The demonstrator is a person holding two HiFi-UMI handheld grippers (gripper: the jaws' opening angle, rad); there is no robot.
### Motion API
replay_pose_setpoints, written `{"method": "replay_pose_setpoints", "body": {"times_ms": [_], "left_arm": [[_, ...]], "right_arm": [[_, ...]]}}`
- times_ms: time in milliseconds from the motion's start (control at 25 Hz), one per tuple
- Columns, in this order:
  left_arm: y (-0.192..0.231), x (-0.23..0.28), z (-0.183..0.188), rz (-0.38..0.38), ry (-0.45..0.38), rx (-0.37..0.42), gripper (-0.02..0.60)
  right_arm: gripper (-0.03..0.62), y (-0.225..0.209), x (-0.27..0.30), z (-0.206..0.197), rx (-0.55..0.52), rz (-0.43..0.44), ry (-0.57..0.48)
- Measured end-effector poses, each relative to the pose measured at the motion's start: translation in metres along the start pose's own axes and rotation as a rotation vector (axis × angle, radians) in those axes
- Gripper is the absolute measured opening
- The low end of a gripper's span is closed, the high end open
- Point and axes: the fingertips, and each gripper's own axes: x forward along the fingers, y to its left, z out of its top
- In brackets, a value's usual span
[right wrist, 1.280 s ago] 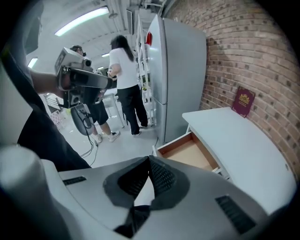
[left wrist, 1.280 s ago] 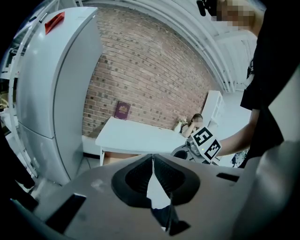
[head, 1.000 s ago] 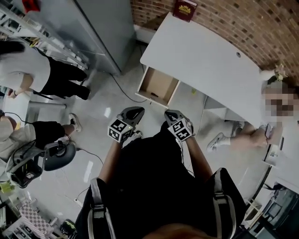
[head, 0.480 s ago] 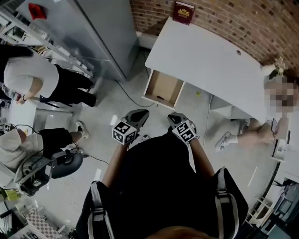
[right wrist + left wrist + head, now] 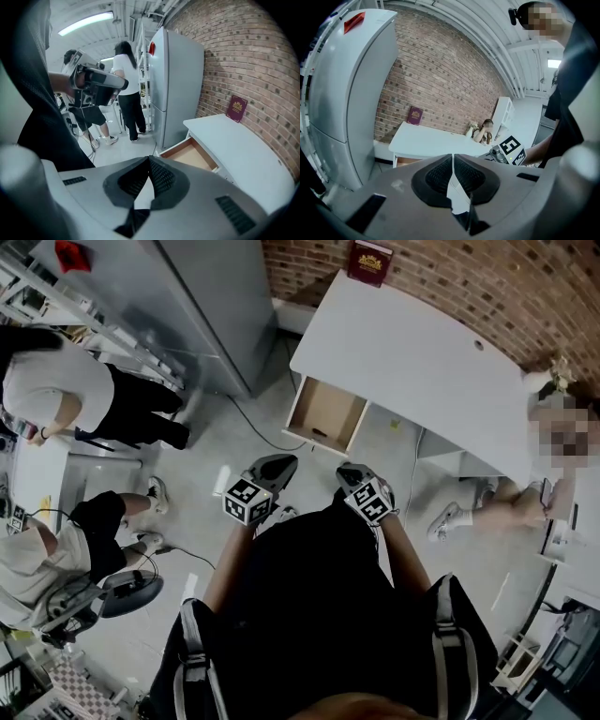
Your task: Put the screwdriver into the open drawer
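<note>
The white desk [image 5: 412, 352] stands against the brick wall, and its wooden drawer [image 5: 324, 415] is pulled open toward me. A small dark shape [image 5: 322, 434] lies at the drawer's near edge, too small to identify. No screwdriver is plain in any view. My left gripper [image 5: 274, 468] and right gripper [image 5: 349, 474] hover side by side over the floor, short of the drawer. Each is shut with nothing between its pads. In the right gripper view the drawer [image 5: 192, 154] shows a bare tan bottom. The left gripper view looks over the desk [image 5: 436, 140] toward my right gripper [image 5: 510, 150].
A dark red book [image 5: 369, 261] rests on the desk's far corner. A tall grey fridge [image 5: 206, 306] stands left of the desk. Two people [image 5: 66, 395] are at the left among a chair and cables. Another person [image 5: 553, 474] sits at the desk's right end.
The head view has shifted a little, so desk and drawer sit slightly further right. Both grippers stay shut in about the same pose. The person at lower left has moved.
</note>
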Motion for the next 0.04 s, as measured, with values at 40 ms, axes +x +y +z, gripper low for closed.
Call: {"method": "replay_pose_setpoints", "body": {"times_ms": [40], "left_arm": [[0.0004,0.0014,0.0012,-0.001,-0.001,0.0,0.023]], "right_arm": [[0.057,-0.0015,0.0004,-0.0026,-0.001,0.0,0.007]]}}
